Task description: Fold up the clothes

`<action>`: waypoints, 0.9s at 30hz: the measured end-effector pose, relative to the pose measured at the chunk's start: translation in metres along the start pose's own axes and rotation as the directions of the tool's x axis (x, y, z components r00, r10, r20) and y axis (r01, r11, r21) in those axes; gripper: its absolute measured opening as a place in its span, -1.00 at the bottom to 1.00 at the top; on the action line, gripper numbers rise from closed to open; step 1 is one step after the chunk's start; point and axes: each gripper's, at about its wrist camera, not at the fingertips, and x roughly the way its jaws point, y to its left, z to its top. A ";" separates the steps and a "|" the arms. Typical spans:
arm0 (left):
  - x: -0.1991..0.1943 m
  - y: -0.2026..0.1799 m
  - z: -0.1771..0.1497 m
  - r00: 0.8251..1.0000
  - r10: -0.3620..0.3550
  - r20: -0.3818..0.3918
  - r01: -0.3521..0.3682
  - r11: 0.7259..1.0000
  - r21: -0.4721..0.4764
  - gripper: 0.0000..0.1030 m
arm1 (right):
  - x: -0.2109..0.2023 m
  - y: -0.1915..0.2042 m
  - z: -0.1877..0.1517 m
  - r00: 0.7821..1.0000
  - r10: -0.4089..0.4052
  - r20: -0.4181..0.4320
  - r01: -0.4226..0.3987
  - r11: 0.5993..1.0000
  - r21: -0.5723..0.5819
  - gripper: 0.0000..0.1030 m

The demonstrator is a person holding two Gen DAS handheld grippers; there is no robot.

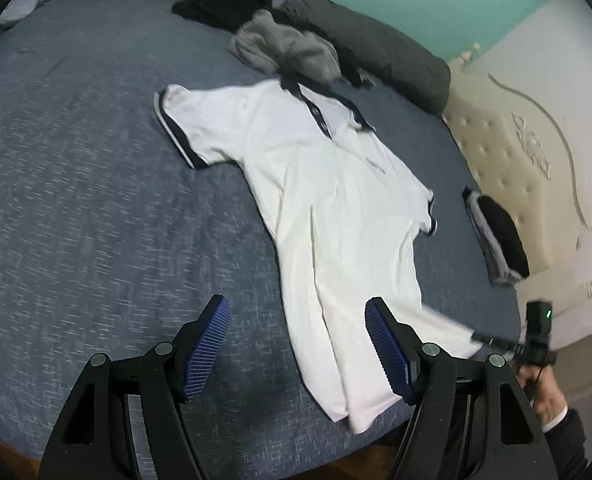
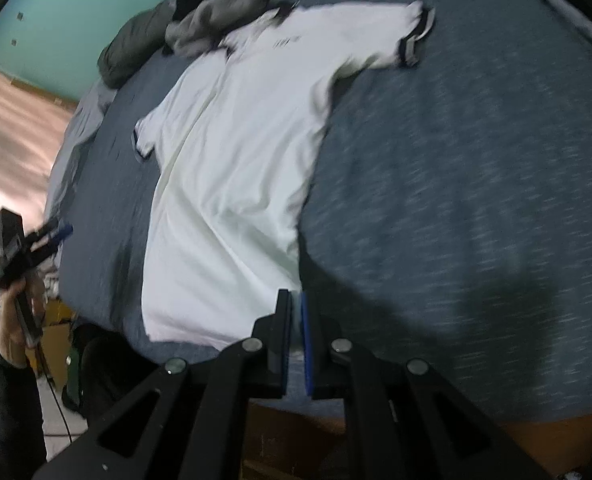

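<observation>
A white polo shirt (image 1: pixel 328 200) lies spread on the bed (image 1: pixel 75 160), its hem corner pinched in the right gripper (image 2: pixel 296 320) while the left gripper (image 1: pixel 298 344) gapes wide; a one-sided tug could skew it.

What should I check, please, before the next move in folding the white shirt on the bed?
1. White polo shirt lies spread out, front up: ok.
2. Left gripper open, holding nothing: ok.
3. Right gripper shut on the shirt's hem corner: ok.
4. Both sleeves lie out to the sides: ok.
5. Grey clothes pile clear of the collar: not ok, it touches.
6. Hem flat: cannot tell, pictures are blurred.
</observation>
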 end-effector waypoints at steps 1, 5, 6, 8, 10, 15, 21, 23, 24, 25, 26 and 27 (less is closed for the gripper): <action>0.006 -0.003 -0.002 1.000 -0.001 -0.016 0.001 1.000 0.012 0.43 | -0.005 -0.003 0.002 1.000 -0.003 0.012 0.003 1.000 0.006 -0.91; 0.024 -0.011 -0.009 0.998 -0.003 -0.057 0.005 0.999 0.036 0.43 | -0.027 -0.017 0.010 0.998 -0.018 0.062 0.016 0.999 0.030 -0.91; 0.029 -0.013 -0.011 0.998 -0.003 -0.069 0.006 0.999 0.045 0.43 | -0.033 -0.021 0.012 0.997 -0.021 0.074 0.019 0.999 0.037 -0.91; 0.038 -0.017 -0.013 0.996 -0.001 -0.085 0.006 0.999 0.052 0.42 | -0.039 -0.028 0.014 0.995 -0.026 0.092 0.021 0.998 0.054 -0.91; 0.047 -0.019 -0.017 0.995 -0.002 -0.104 0.008 0.998 0.058 0.41 | -0.046 -0.035 0.017 0.994 -0.033 0.109 0.026 0.997 0.068 -0.91; 0.072 -0.019 -0.025 0.989 -0.003 -0.148 0.010 0.999 0.050 0.38 | -0.060 -0.049 0.025 0.989 -0.057 0.137 0.045 0.995 0.086 -0.91; 0.101 -0.017 -0.036 0.980 -0.004 -0.199 0.011 0.999 0.032 0.23 | -0.072 -0.060 0.030 0.985 -0.079 0.156 0.064 0.993 0.100 -0.91; 0.109 -0.016 -0.040 0.976 -0.008 -0.217 0.014 1.000 0.026 0.15 | -0.074 -0.063 0.030 0.984 -0.085 0.157 0.069 0.992 0.103 -0.91; 0.114 -0.017 -0.043 0.974 -0.007 -0.228 0.014 0.999 0.029 0.11 | -0.074 -0.065 0.029 0.984 -0.087 0.157 0.070 0.992 0.106 -0.91; 0.118 -0.018 -0.045 0.972 -0.004 -0.236 0.012 0.999 0.034 0.11 | -0.075 -0.067 0.029 0.984 -0.089 0.157 0.072 0.991 0.110 -0.91; 0.121 -0.018 -0.047 0.970 0.000 -0.244 0.009 0.999 0.038 0.11 | -0.075 -0.068 0.029 0.983 -0.090 0.157 0.073 0.991 0.112 -0.91; 0.125 -0.019 -0.050 0.967 0.000 -0.253 0.010 0.999 0.039 0.10 | -0.075 -0.069 0.029 0.983 -0.092 0.157 0.074 0.991 0.114 -0.91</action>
